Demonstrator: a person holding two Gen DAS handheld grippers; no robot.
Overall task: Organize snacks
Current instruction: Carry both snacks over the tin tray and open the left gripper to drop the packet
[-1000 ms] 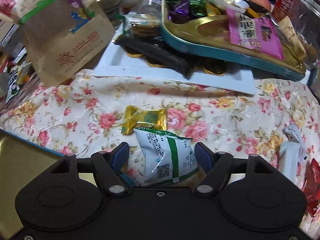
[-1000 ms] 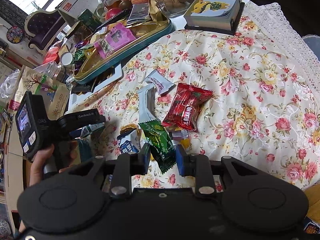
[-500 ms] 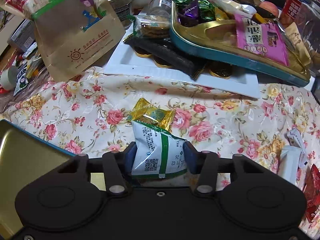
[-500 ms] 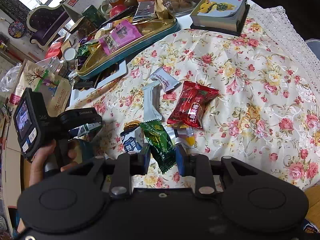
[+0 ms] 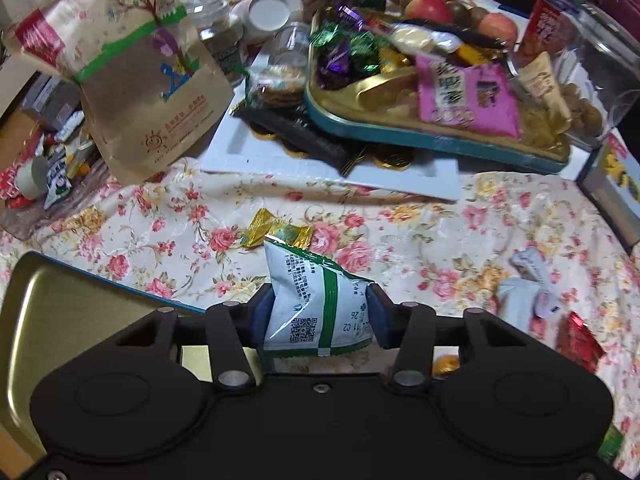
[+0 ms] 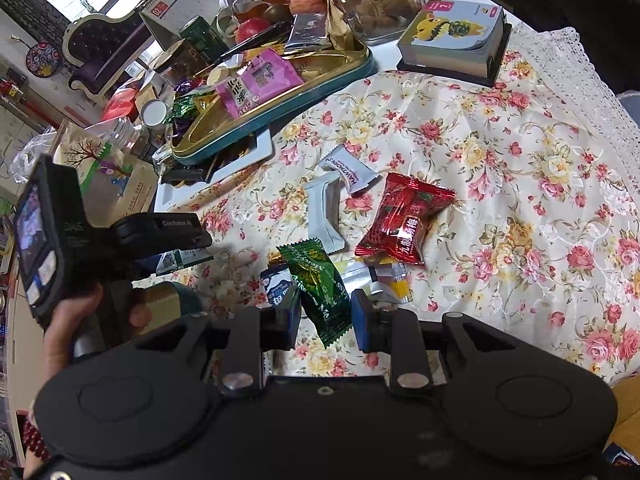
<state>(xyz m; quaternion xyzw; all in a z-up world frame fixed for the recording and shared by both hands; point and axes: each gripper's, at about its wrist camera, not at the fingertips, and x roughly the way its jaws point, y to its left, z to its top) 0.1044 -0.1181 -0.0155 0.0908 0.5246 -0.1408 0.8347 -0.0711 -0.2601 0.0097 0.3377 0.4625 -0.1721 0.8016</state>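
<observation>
Left tool [image 5: 320,314]: clamped on the white-and-green snack packet [image 5: 316,300]; the jaws have just been closing, with the packet between them, held clear of the floral cloth [image 5: 400,232].
Right tool [image 6: 326,316]: clamped on the dark green snack packet [image 6: 316,280], gripped near its lower end above the cloth.
Likely goal: the empty gold tray [image 5: 60,312] at the lower left, judged from its nearness.
Risk, slip: the white packet is puffed and glossy, so it could be squeezed out sideways if the grip is uneven.
Risk, snag: the gold-wrapped candy [image 5: 276,232] lies just beyond the packet and could be dragged along.
Risk, collision: the two tools work close together, and a packet could be knocked loose.
Surface: a counter under a flowered, lace-edged cloth, strewn with a red packet [image 6: 404,220] and white sachets [image 6: 350,168].
Room: a filled teal-rimmed tray [image 5: 400,136], a paper bag [image 5: 148,80], jars and fruit crowd the far side; a dark sofa and a bright window lie behind.
</observation>
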